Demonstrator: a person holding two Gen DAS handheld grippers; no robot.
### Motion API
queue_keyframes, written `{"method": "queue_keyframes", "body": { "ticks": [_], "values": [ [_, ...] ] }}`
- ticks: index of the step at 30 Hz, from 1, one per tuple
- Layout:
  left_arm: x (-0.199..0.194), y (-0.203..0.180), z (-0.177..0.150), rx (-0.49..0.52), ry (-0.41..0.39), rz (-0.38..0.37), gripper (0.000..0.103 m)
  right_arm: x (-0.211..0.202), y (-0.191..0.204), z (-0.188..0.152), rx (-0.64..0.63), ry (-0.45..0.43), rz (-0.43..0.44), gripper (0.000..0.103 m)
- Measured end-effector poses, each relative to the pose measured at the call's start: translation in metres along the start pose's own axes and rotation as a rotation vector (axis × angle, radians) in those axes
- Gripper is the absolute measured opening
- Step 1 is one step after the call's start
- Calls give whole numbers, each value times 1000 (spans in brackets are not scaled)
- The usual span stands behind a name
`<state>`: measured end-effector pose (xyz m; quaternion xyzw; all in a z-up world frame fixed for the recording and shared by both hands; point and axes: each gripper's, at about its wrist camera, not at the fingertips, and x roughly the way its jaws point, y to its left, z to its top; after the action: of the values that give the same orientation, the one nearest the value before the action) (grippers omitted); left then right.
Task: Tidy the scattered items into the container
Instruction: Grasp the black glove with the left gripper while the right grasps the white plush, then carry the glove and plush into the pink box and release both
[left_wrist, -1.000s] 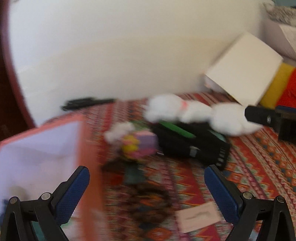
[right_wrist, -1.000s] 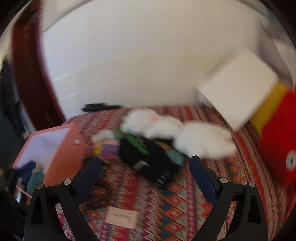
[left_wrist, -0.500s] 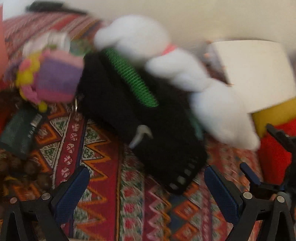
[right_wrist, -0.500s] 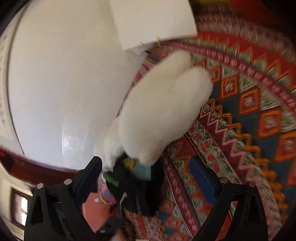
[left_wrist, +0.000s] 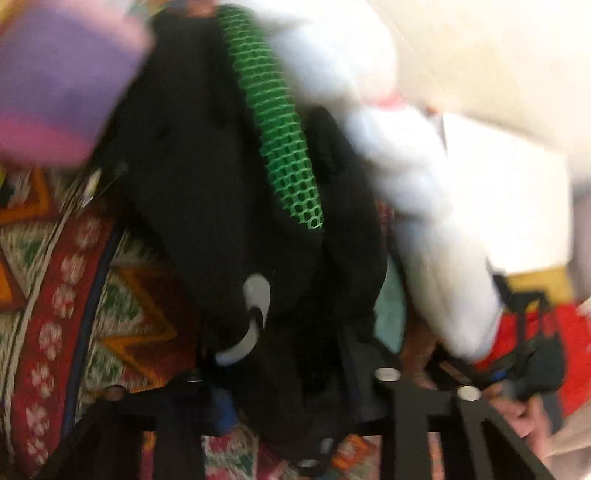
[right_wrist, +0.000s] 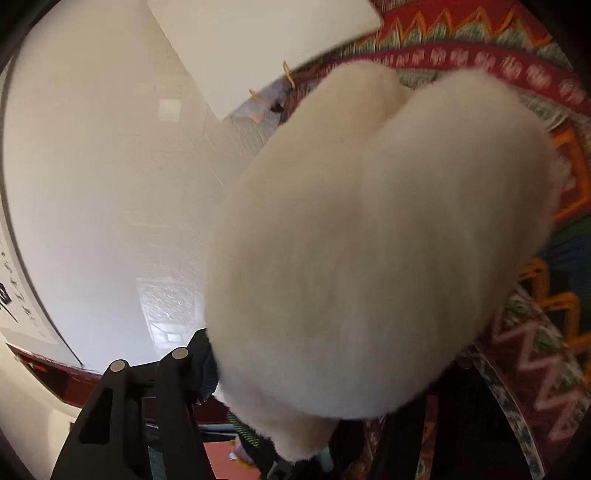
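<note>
A black cloth item (left_wrist: 229, 206) with a green mesh strip (left_wrist: 280, 147) and a white logo fills the left wrist view. My left gripper (left_wrist: 295, 402) is closed in on its lower end, the jaws pressed against the fabric. A white plush toy (right_wrist: 369, 236) fills the right wrist view, and it also shows in the left wrist view (left_wrist: 424, 192). My right gripper (right_wrist: 314, 413) is closed in around the plush, whose fur hides the fingertips. A purple and pink soft item (left_wrist: 62, 85) lies at upper left.
Everything lies on a red patterned woven cloth (left_wrist: 59, 295), also in the right wrist view (right_wrist: 535, 332). A white board (right_wrist: 251, 40) leans on the pale wall. Red and yellow blocks (left_wrist: 576, 350) stand at right. The orange container (right_wrist: 221, 461) peeks below the plush.
Both grippers have moved down onto the pile. The left has closed in on the black cloth item and the right on the white plush. The orange container has left the left view.
</note>
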<state>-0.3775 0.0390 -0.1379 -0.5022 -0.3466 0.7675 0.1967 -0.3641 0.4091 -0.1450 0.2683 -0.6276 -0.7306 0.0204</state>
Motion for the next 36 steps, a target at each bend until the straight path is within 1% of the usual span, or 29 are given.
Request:
{"method": "queue_keyframes", "body": {
  "ticks": [1,5,7,9,10,13,15,17,19,22,25,28,31,36],
  "values": [
    [-6,-1,-3,-4,1,-13,8,-7,4,-1,-6,-7,-4,63],
    [-41,-16,-30,26,-9,-31,7,-41,15,-16,-30,-16,-25,63],
    [-59,-22,-46,45,-1,-41,7,-61,13,-31,-49,-23,-52,63],
    [-79,-27,-65,75,0,-43,7,-76,4,-46,-32,-2,-84,63],
    [-92,-30,-77,90,-4,-44,7,-83,-2,-54,-5,15,-80,63],
    [-126,-34,-95,106,-7,-70,7,-102,-18,-71,102,61,-30,63],
    [-145,-38,-110,118,-13,-91,7,-118,-21,-81,129,64,-9,63],
    [-160,-48,-118,148,-22,-86,7,-133,-18,-89,121,55,-7,64],
    [-179,-49,-124,183,-32,-81,7,-147,-13,-97,108,44,0,64],
    [-198,-55,-136,214,-38,-98,7,-165,-1,-109,87,30,12,64],
    [-215,-69,-143,243,-57,-121,7,-176,17,-117,37,0,1,64],
    [-240,-87,-152,282,-95,-144,7,-184,39,-124,-36,-39,-12,64],
    [-262,-98,-156,313,-133,-166,7,-188,56,-131,-84,-55,-8,64],
    [-293,-108,-157,350,-205,-172,7,-191,92,-148,-199,-87,3,65]
  ]
}}
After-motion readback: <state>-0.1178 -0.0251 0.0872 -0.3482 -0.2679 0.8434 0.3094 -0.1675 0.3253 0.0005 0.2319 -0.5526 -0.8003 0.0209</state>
